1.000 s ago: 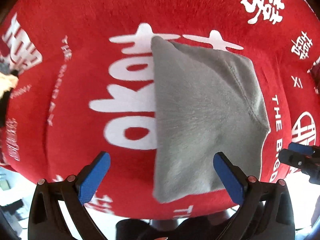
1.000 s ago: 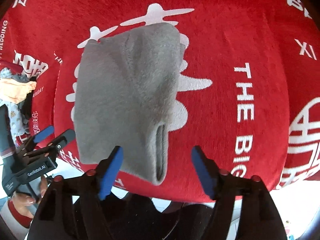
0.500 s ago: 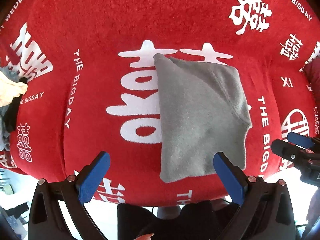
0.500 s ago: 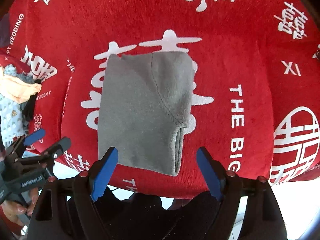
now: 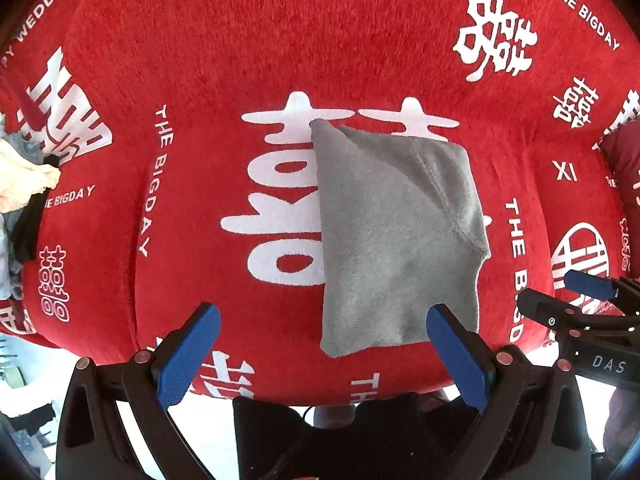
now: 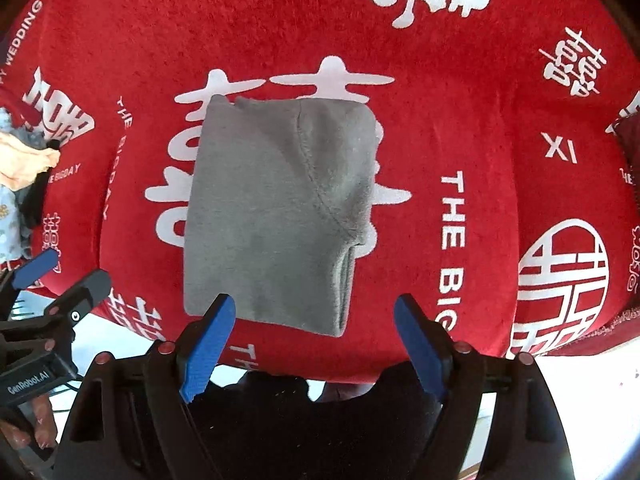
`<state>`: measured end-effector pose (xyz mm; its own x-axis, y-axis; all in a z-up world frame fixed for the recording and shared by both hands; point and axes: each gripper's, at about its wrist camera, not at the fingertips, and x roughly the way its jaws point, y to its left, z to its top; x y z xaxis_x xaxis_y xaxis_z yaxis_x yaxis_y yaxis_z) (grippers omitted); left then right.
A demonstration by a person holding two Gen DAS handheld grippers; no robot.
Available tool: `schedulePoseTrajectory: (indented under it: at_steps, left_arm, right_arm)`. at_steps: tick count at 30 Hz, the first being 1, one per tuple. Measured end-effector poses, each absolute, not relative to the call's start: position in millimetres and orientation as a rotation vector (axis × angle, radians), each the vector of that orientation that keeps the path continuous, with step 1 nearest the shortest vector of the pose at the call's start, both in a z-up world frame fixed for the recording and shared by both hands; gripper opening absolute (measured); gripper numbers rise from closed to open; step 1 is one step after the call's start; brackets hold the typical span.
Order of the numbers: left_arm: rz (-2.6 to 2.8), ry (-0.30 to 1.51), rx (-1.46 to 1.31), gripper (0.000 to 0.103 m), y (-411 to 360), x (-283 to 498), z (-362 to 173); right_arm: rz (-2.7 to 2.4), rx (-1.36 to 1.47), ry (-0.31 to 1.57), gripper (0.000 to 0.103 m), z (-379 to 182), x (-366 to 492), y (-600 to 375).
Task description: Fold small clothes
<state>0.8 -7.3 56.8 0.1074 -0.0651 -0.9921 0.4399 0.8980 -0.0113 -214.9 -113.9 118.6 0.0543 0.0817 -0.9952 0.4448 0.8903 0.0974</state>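
Note:
A small grey fleece garment (image 5: 396,236) lies folded into a compact rectangle on the red cloth-covered table (image 5: 224,80). It also shows in the right wrist view (image 6: 276,216), with its seam and folded edge on the right. My left gripper (image 5: 324,352) is open and empty, held above the table's near edge, left of the garment's near corner. My right gripper (image 6: 316,344) is open and empty, above the garment's near edge. Each gripper shows in the other's view, the right gripper (image 5: 576,300) and the left gripper (image 6: 60,276).
A heap of unfolded clothes (image 5: 24,184) lies at the table's left edge, also in the right wrist view (image 6: 20,168). The red cloth bears white lettering. A dark red item (image 5: 624,160) sits at the far right. The floor shows below the near edge.
Both grippers have drawn back and up from the folded grey garment, so more of the table shows. The garment has stayed flat in place.

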Motion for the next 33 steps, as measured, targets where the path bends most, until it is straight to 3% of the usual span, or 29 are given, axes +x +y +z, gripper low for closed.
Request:
schedulePoseTrajectory:
  at_steps: [8, 33]
  left_arm:
    - [-0.417, 1.491, 0.333, 0.103, -12.9, -4.0, 50.9]
    - [-0.386, 1.417, 0.269, 0.103, -11.0, -6.4, 73.3]
  right_arm:
    - [-0.290, 0.505, 1.511, 0.084, 123.5, -210.9, -115.8]
    - [-0.341, 0.538, 1.704, 0.084, 100.7, -200.6, -123.8]
